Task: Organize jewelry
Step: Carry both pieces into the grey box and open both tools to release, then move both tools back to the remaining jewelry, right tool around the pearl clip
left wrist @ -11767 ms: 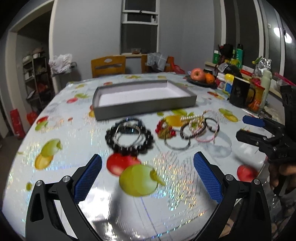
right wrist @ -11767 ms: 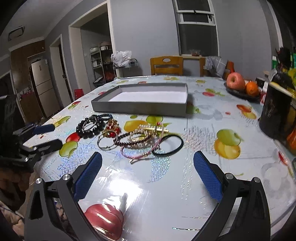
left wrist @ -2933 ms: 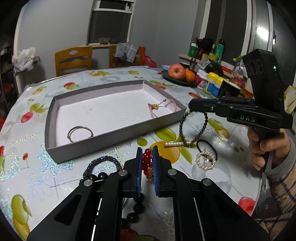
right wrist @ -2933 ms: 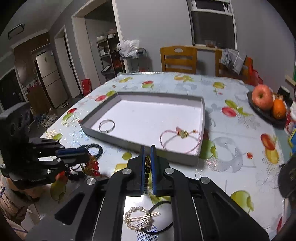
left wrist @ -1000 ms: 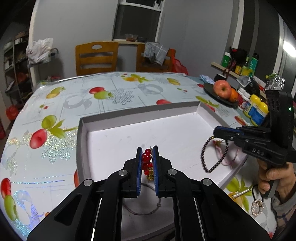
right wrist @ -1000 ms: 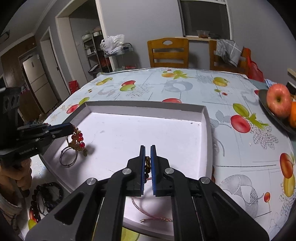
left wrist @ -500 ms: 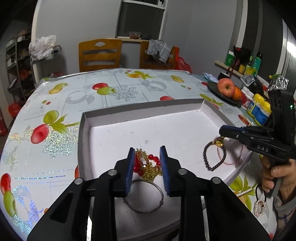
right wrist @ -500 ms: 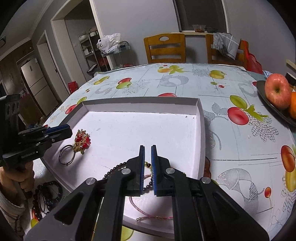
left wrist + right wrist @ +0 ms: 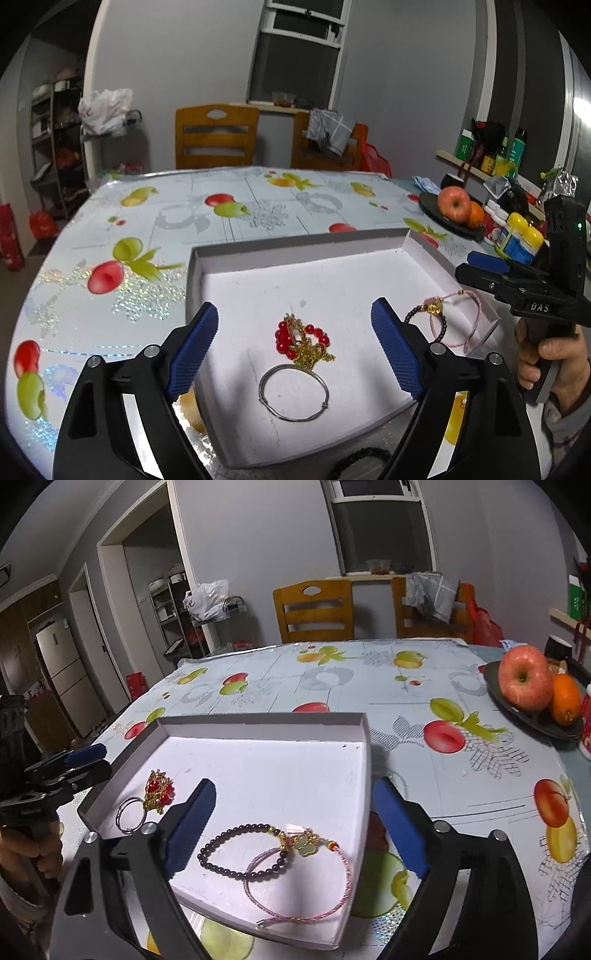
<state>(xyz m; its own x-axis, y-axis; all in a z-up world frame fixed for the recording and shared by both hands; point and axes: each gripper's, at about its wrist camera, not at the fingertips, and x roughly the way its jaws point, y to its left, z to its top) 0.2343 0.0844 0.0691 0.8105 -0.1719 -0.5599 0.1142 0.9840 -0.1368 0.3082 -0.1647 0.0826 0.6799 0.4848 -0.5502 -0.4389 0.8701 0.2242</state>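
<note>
1. Tray [image 9: 295, 246]: shallow grey box with a white floor, low walls on all sides, sitting on the fruit-print worktop [image 9: 155, 229].
2. Left gripper [image 9: 297, 352]: jaws opening, already wide, nothing between the pads. Just ahead of it on the tray floor lies a red bead piece with gold chain [image 9: 301, 341]. A plain silver bangle [image 9: 293, 391] lies flat right below the gap, touching the gold chain.
3. Right gripper [image 9: 295, 827]: jaws opening, wide, pads clear of everything. Under the gap, flat on the tray floor, is a dark bead bracelet [image 9: 236, 853] with a gold charm. It overlaps a pink cord bracelet [image 9: 306, 886] that carries a pale green charm.
4. The pink cord's near end runs almost to the tray's near wall; its right side is close to the right wall.
5. Edges: the right gripper's right finger is outside the tray's right wall, over the worktop; its left finger is over the tray floor. The left gripper's left finger straddles the tray's left wall.
6. Open room: the far half of the tray floor, ahead of both grippers, is bare white. Worktop beyond the tray is open up to the chairs [image 9: 314, 609].
7. Right of the right gripper: dark plate [image 9: 532, 712] with an apple and an orange, well apart from the tray.
</note>
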